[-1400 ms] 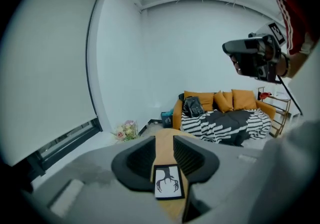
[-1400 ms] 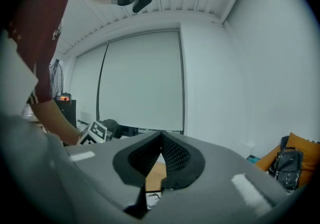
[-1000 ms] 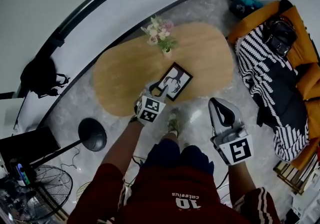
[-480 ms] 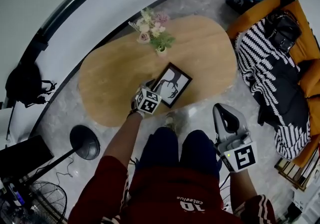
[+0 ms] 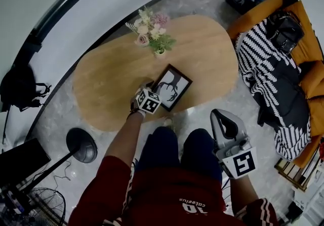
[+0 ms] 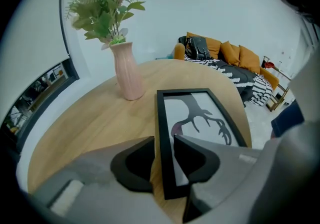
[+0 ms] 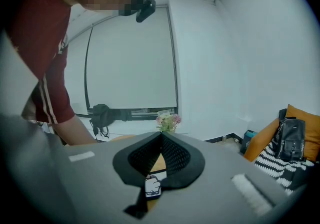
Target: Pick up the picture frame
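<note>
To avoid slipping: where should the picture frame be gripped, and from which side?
I would grip the picture frame by its black border near the closest corner, from the person's side: it lies flat on the table, so only that rim fits between the jaws.

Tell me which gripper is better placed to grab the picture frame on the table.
Left. The left gripper is over the table, its open fingers straddling the picture frame at one side edge. The right gripper hangs off the table by the person's leg, fingers together.
</note>
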Demonstrator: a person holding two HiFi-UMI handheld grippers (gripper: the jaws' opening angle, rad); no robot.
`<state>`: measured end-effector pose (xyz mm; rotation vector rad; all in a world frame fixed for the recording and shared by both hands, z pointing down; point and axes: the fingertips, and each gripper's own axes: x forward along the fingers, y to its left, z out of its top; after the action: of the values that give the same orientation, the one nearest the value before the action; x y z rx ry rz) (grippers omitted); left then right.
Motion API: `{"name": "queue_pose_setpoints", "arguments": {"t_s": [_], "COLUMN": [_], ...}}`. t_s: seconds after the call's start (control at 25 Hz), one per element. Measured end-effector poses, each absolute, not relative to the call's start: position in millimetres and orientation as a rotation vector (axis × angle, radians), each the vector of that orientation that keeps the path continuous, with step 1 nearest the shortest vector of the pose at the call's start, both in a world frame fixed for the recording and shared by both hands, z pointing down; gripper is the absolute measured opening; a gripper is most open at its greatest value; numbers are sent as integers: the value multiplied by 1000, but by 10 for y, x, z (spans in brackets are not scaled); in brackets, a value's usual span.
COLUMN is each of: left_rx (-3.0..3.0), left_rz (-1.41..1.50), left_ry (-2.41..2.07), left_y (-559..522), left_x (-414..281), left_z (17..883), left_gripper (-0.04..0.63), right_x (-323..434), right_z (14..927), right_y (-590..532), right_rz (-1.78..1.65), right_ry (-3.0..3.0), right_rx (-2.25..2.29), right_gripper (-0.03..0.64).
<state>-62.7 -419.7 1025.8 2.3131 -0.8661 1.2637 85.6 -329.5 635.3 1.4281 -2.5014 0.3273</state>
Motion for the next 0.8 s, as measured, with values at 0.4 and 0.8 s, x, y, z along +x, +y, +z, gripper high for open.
{"name": "queue_pose_setpoints", "arguments": {"t_s": [0.4, 0.8], "left_rx": [2130, 2118], "left_rz": [1119, 1056], "left_ry": [-850, -934], "left_y": [-4179, -4167], "left_x": [-618, -679], "left_z": [10241, 9945], "left_gripper": [72, 72], "right_x": [761, 827], "right_z": [6359, 6224], "right_y": [-3293, -3156], "right_rz": [412, 507], "right_ry": [-2504, -2451], "right_rx": [1410, 1404], "right_gripper": [-6, -6]}}
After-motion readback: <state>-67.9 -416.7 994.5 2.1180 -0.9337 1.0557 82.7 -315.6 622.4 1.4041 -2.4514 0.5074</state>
